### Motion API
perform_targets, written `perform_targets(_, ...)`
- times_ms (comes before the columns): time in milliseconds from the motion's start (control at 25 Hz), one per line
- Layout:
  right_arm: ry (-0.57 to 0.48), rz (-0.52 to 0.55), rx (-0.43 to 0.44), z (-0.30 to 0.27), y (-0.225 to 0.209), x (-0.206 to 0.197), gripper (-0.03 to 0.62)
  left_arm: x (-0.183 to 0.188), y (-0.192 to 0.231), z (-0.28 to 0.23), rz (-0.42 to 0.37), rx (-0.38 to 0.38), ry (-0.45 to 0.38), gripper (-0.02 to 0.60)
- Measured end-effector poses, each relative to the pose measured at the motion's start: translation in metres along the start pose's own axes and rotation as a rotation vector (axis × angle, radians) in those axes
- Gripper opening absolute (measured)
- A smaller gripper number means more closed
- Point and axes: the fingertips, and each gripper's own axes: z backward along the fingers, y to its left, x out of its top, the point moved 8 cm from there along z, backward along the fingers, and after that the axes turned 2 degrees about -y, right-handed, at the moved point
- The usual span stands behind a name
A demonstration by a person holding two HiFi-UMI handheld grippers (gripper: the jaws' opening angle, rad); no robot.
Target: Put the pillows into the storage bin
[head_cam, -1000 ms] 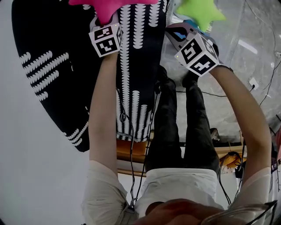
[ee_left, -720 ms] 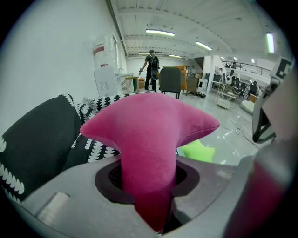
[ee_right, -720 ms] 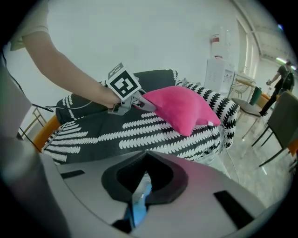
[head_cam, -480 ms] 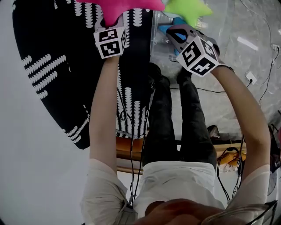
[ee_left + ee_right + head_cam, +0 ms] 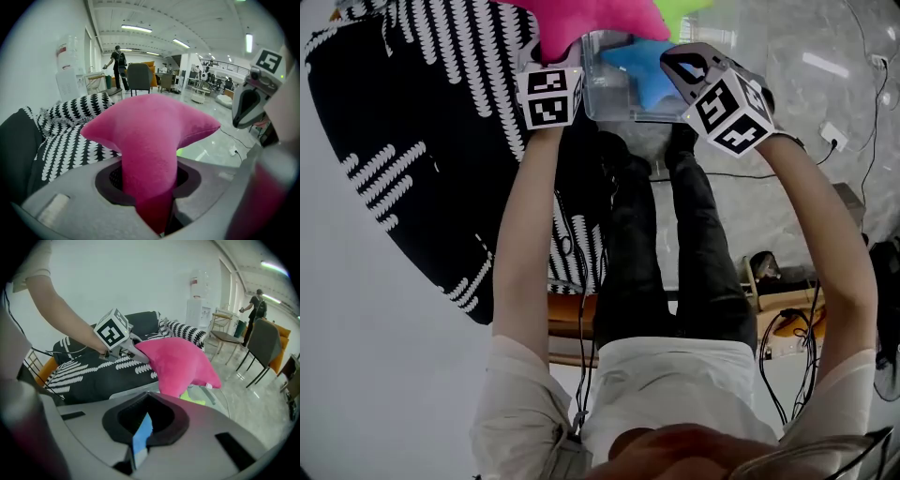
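The person wore a white short-sleeved shirt (image 5: 666, 380) and black trousers (image 5: 661, 272); the grey left gripper (image 5: 152, 206) and right gripper (image 5: 140, 441) bore black-and-white marker cubes (image 5: 549, 97).

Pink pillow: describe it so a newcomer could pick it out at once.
Find the big black cover with white dashes, then the clear storage bin at its edge. By the bin, the left hand-held gripper is shut on one arm of the pink pillow. It is the only pink one: its neighbours are the green pillow and the blue pillow.
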Motion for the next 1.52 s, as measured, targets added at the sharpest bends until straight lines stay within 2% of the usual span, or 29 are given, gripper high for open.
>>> perform_targets(120, 0.018, -0.003, -0.061, 0.002, 0.037, 0.034, 0.002, -0.011, 0.017, 0.031, -0.015, -0.052, -0.037, 0.158)
perform_targets(200, 0.021, -0.015, -0.082, 0.005, 0.051, 0.040, 0.002, -0.018, 0.015, 0.042, -0.017, -0.077, -0.038, 0.158)
perform_targets(440, 0.018, -0.064, -0.111, 0.036, 0.044, -0.001, 0.002, -0.027, -0.036, 0.028, -0.026, -0.121, -0.003, 0.172)
perform_targets(480, 0.017, -0.075, -0.118, 0.039, 0.042, -0.007, 0.002, -0.030, -0.042, 0.023, -0.023, -0.141, 0.017, 0.198)
perform_targets(520, 0.017, -0.089, -0.127, 0.041, 0.040, -0.013, 0.002, -0.037, -0.046, 0.015, -0.016, -0.169, 0.052, 0.252)
perform_targets(560, 0.018, -0.105, -0.133, 0.042, 0.039, -0.019, 0.002, -0.044, -0.049, 0.007, -0.006, -0.200, 0.098, 0.333)
perform_targets(600, 0.020, -0.121, -0.137, 0.043, 0.040, -0.023, 0.002, -0.053, -0.053, 0.000, 0.001, -0.226, 0.145, 0.372)
perform_targets(720, 0.029, -0.135, -0.128, 0.047, 0.047, -0.035, 0.002, -0.069, -0.064, -0.004, 0.000, -0.270, 0.228, 0.428)
perform_targets(880, 0.037, -0.100, -0.112, 0.056, 0.060, -0.035, 0.002, -0.068, -0.075, 0.014, -0.003, -0.293, 0.228, 0.434)
perform_targets(1160, 0.034, -0.136, -0.125, 0.086, 0.074, -0.021, 0.002, -0.047, -0.085, 0.058, -0.008, -0.316, 0.201, 0.434)
perform_targets(1520, 0.009, -0.164, -0.194, 0.161, 0.086, 0.032, 0.002, 0.015, -0.076, 0.150, 0.018, -0.306, 0.150, 0.433)
